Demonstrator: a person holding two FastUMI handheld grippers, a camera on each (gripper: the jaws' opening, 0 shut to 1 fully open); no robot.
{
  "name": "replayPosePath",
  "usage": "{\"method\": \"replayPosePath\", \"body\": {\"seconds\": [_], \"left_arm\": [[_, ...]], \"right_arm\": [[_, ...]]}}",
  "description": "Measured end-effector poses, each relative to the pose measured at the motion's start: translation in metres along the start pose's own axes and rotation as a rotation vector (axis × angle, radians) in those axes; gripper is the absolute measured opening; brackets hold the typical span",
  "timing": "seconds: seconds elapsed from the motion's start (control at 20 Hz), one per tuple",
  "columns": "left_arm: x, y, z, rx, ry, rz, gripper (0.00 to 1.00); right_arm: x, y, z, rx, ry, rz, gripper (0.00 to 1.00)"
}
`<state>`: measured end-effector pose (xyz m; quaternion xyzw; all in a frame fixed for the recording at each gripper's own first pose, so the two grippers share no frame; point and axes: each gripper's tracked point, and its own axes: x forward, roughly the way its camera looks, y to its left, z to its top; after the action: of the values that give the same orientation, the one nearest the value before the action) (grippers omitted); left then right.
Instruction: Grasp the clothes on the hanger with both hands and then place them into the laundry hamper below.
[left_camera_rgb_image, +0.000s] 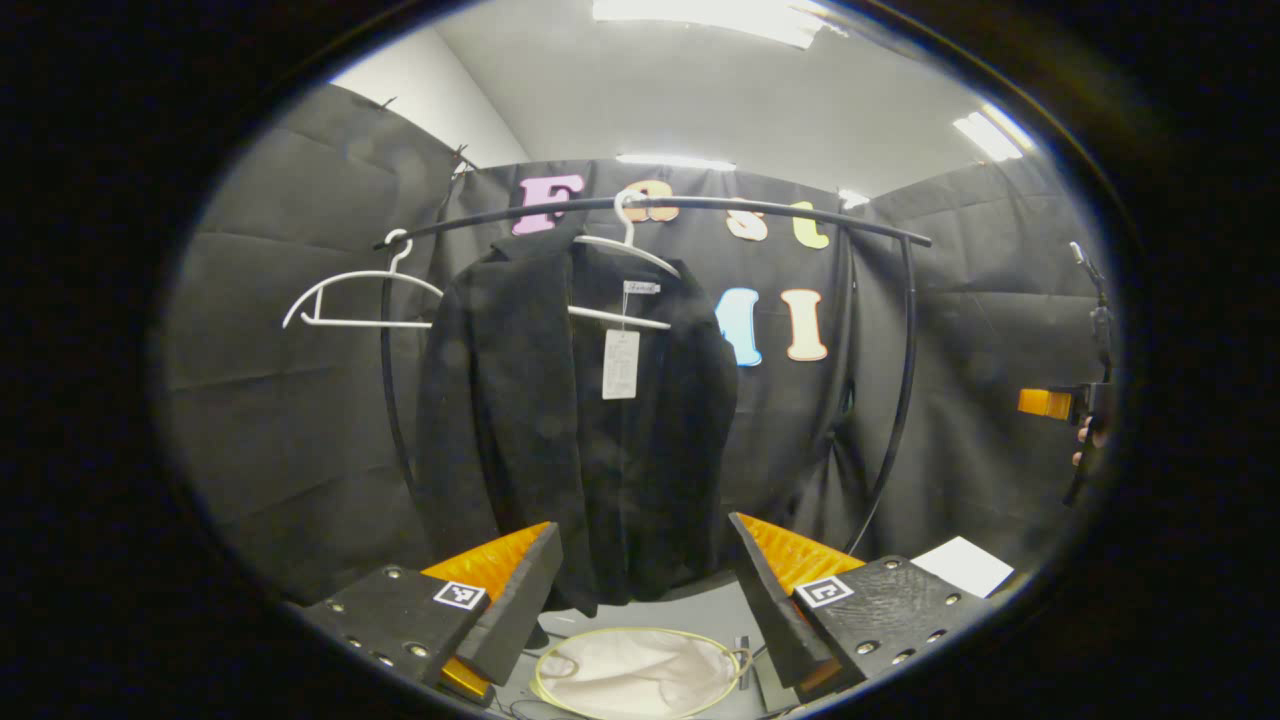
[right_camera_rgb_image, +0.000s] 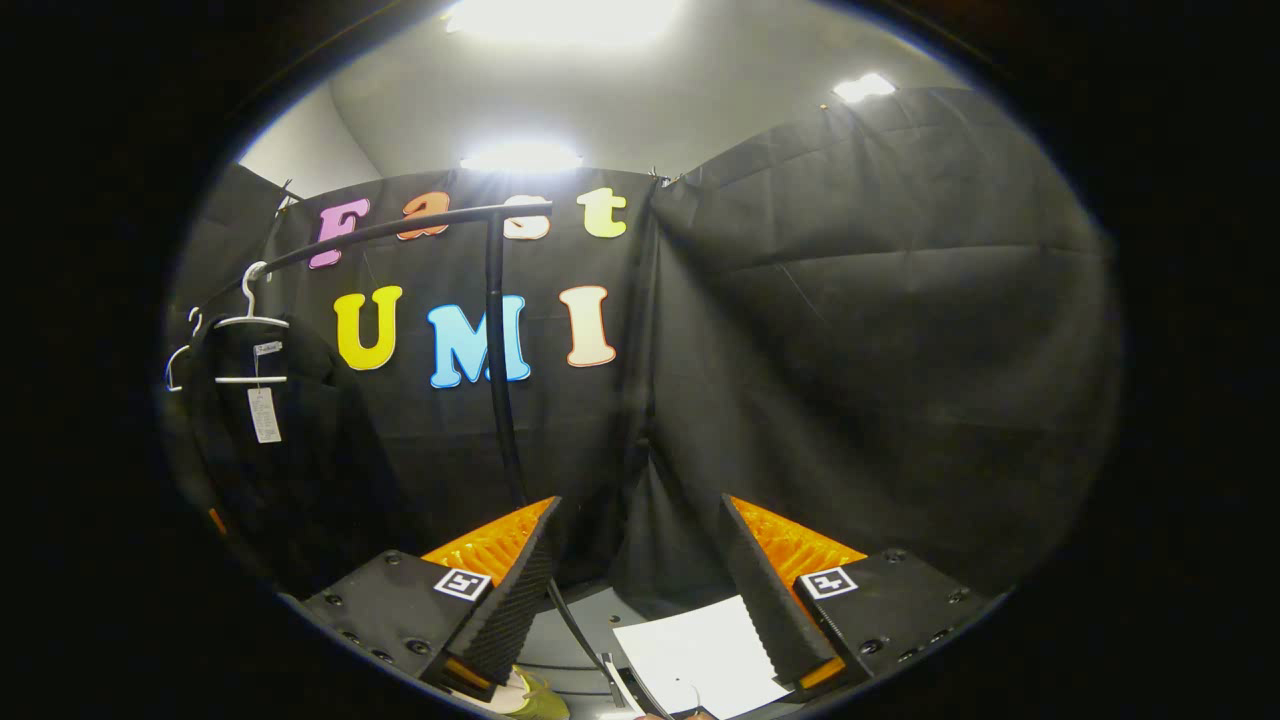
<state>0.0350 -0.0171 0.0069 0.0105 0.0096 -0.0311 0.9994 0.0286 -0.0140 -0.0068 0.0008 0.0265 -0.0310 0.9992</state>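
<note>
A black jacket (left_camera_rgb_image: 575, 430) is seen hung on a white hanger (left_camera_rgb_image: 625, 270) from the curved black rail (left_camera_rgb_image: 700, 208) of a garment rack, w/ a paper tag (left_camera_rgb_image: 620, 364) dangling at its front. A 2nd white hanger (left_camera_rgb_image: 355, 300), bare, is hooked on the rail to its left in the left gripper view. The laundry hamper (left_camera_rgb_image: 640, 672), round-rimmed w/ a pale liner, is set on the floor below the jacket.

Left tool (left_camera_rgb_image: 645, 575) is held spread wide, nothing pinched, its fingers framing the jacket's lower hem but apart from it. In the same view the right tool (left_camera_rgb_image: 1045, 402) is glimpsed far off at the right edge, gripped by a hand.

In the right gripper view the right tool (right_camera_rgb_image: 635, 570) is likewise spread, empty, pointed at the booth's corner; the jacket (right_camera_rgb_image: 270, 450) is seen well off to the left. A white sheet (right_camera_rgb_image: 700, 660) is seen low between its fingers.
</note>
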Motion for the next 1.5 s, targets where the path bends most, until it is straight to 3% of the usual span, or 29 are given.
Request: {"method": "replayPosePath", "body": {"seconds": [0.35,0.4,0.6,0.8,1.05,1.1,1.35,1.4,1.5], "left_arm": [[0.001,-0.005,0.012,0.072,-0.014,-0.009,0.96],[0.0,-0.002,0.017,0.076,-0.015,-0.005,0.96],[-0.01,0.018,0.042,0.097,-0.03,0.051,0.96],[-0.017,0.046,0.064,0.077,-0.059,0.14,0.96],[0.006,0.063,0.086,0.034,-0.069,0.246,0.96],[0.013,0.067,0.092,0.036,-0.068,0.272,0.96],[0.064,0.083,0.108,0.004,-0.067,0.398,0.96],[0.075,0.085,0.11,-0.009,-0.067,0.417,0.96],[0.091,0.094,0.115,-0.025,-0.075,0.463,0.96]], "right_arm": [[0.01,0.038,-0.005,0.021,0.015,0.072,0.93],[0.01,0.049,-0.002,0.016,0.007,0.098,0.96],[0.007,0.114,0.013,-0.017,-0.017,0.239,0.93],[0.007,0.192,0.03,-0.008,-0.021,0.416,0.93],[0.027,0.271,0.04,0.015,0.005,0.588,0.93],[0.033,0.287,0.04,0.026,0.011,0.619,0.96],[0.071,0.36,0.036,0.036,0.055,0.75,0.93],[0.079,0.374,0.033,0.039,0.071,0.771,0.96],[0.089,0.398,0.028,0.047,0.098,0.82,0.93]]}}
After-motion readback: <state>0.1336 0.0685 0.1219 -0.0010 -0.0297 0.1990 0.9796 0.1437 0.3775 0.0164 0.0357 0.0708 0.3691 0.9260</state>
